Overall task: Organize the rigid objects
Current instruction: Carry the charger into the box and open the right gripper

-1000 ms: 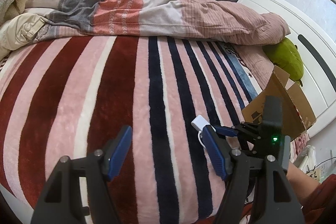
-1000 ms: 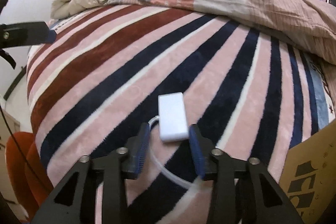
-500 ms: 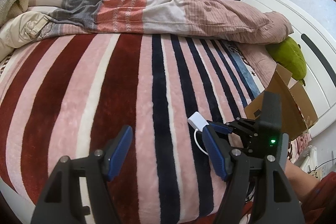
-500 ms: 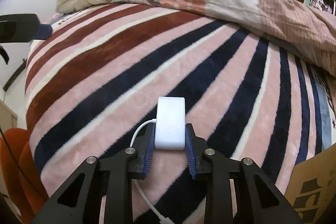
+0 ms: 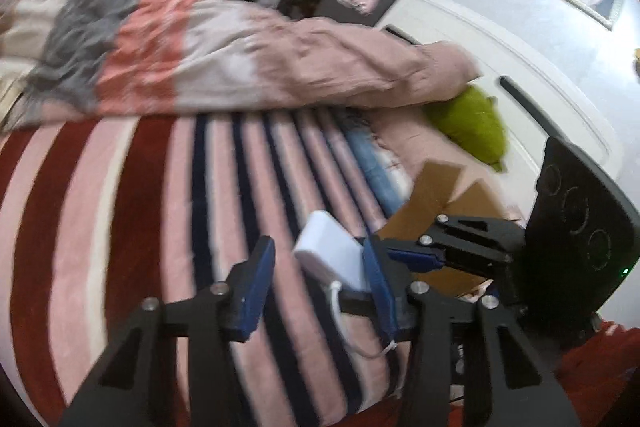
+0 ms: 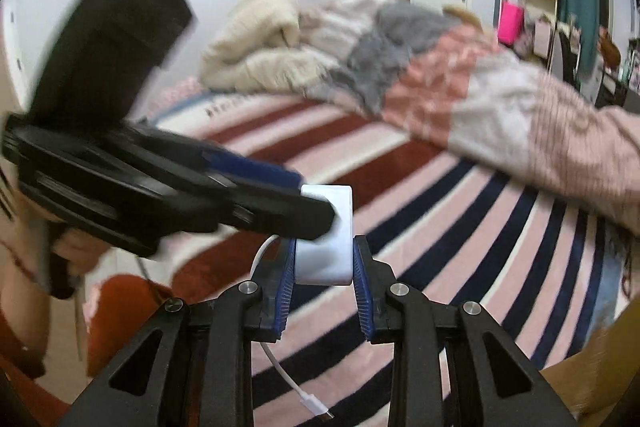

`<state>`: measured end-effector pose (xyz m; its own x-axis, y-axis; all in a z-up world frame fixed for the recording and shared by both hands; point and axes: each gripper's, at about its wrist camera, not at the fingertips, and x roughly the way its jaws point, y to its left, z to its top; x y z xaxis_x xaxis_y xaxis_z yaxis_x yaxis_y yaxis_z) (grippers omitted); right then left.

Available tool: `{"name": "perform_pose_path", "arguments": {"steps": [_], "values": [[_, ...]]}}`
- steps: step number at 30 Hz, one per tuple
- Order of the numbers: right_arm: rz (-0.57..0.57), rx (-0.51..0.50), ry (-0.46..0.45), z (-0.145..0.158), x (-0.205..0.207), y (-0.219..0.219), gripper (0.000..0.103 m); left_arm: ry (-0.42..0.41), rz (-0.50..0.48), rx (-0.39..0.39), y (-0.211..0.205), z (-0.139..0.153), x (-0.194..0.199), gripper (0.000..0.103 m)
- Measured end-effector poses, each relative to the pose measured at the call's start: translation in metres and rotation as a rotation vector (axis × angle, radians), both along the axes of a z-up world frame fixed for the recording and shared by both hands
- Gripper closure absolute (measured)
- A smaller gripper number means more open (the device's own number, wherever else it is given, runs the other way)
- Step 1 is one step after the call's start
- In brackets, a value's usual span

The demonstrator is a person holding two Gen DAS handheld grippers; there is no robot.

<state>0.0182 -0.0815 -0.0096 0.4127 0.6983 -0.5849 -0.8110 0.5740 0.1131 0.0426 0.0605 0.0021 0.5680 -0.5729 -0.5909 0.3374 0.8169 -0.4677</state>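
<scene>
Left gripper [image 5: 316, 287]: jaws closing around the free end of the white power bank [image 5: 334, 255]; in the left wrist view the bank sits between the two blue pads, the right pad at its edge, the left pad with a visible gap. Contact not yet firm, as far as the blur allows.

The striped blanket [image 5: 120, 207] lies below; the bank is lifted clear of it, suspended between the two tools.

Right gripper [image 6: 324, 267]: blue pads pinch the bank's [image 6: 326, 235] long sides near its rear half. Its white cable [image 6: 280, 363] hangs loose under the jaws, plug end dangling above the blanket.

Cardboard box [image 5: 440, 195] sits at the right edge of the bed, flaps open, just beyond the right gripper (likely destination, judged from the task).

Step in hand: a two-tool hold or handover of the bank. To do it well:
- keep the right pinch steady until the left pads press flat on both faces;
- avoid trapping the cable between pads;
- lift the plug over the box flap so it does not snag.
</scene>
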Motion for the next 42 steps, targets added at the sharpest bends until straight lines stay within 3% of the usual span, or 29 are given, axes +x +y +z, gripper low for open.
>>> {"name": "perform_pose_path", "arguments": {"steps": [2,7,13,19,25,27,29,30,33,35,42], "values": [[-0.002,0.020,-0.025,0.019,0.000,-0.012,0.080,-0.019,-0.030,-0.018,-0.011,0.014,0.007,0.075],[-0.067,0.052,-0.063,0.048,0.007,-0.061,0.080,-0.065,-0.113,0.010,-0.064,0.048,0.025,0.075],[-0.181,0.067,-0.061,0.064,0.018,-0.131,0.080,-0.074,-0.226,0.053,-0.148,0.066,0.056,0.075],[-0.304,0.051,0.035,0.051,0.036,-0.202,0.080,-0.002,-0.324,0.083,-0.216,0.046,0.078,0.075],[-0.338,-0.051,0.144,0.015,0.050,-0.223,0.080,0.076,-0.361,0.145,-0.250,0.010,0.083,0.075],[-0.339,-0.086,0.164,0.006,0.049,-0.225,0.080,0.095,-0.359,0.142,-0.252,0.003,0.083,0.071],[-0.338,-0.110,0.194,-0.002,0.051,-0.226,0.080,0.094,-0.347,0.148,-0.252,0.001,0.082,0.055],[-0.341,-0.124,0.214,-0.006,0.052,-0.226,0.079,0.089,-0.341,0.154,-0.253,0.001,0.081,0.052],[-0.341,-0.143,0.223,-0.011,0.049,-0.228,0.069,0.062,-0.316,0.175,-0.249,0.004,0.075,0.041],[-0.341,-0.137,0.221,-0.010,0.047,-0.229,0.057,0.030,-0.284,0.205,-0.245,0.009,0.069,0.028],[-0.351,-0.045,0.089,0.015,0.030,-0.235,0.019,-0.137,-0.081,0.283,-0.212,0.037,0.033,0.015]]}}
